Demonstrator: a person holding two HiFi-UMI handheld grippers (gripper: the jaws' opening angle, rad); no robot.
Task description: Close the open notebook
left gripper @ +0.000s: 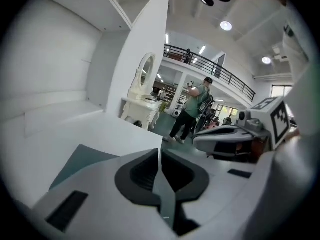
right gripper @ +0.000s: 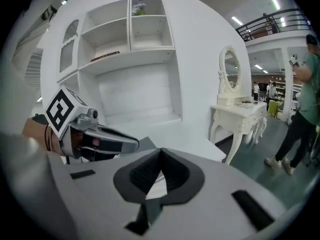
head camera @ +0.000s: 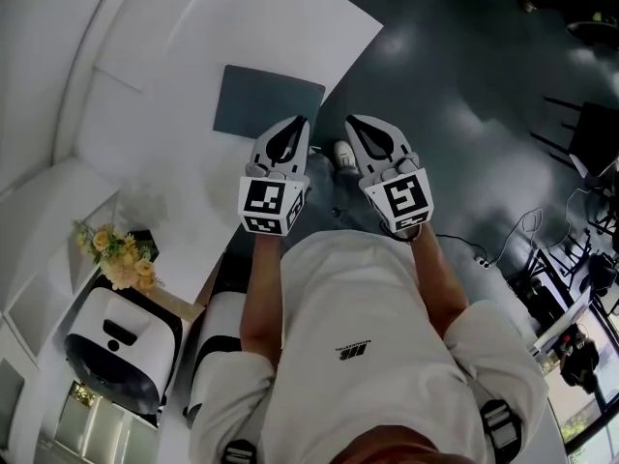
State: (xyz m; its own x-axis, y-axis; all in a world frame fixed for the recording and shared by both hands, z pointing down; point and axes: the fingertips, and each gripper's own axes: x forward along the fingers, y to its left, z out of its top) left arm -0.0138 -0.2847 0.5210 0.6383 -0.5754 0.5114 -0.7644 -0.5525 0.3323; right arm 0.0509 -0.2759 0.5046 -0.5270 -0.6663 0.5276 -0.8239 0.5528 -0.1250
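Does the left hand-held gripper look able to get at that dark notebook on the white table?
Probably yes: the notebook lies just ahead of the left hand-held gripper, with nothing between them, though its jaws are together.

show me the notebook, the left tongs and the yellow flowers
notebook [head camera: 263, 102]: head view, middle of its dark cover
left tongs [head camera: 302, 124]: head view, front tip where the jaws meet
yellow flowers [head camera: 120, 257]: head view, middle of the bunch

One notebook [head camera: 263, 102] corner behind left gripper [head camera: 302, 121]
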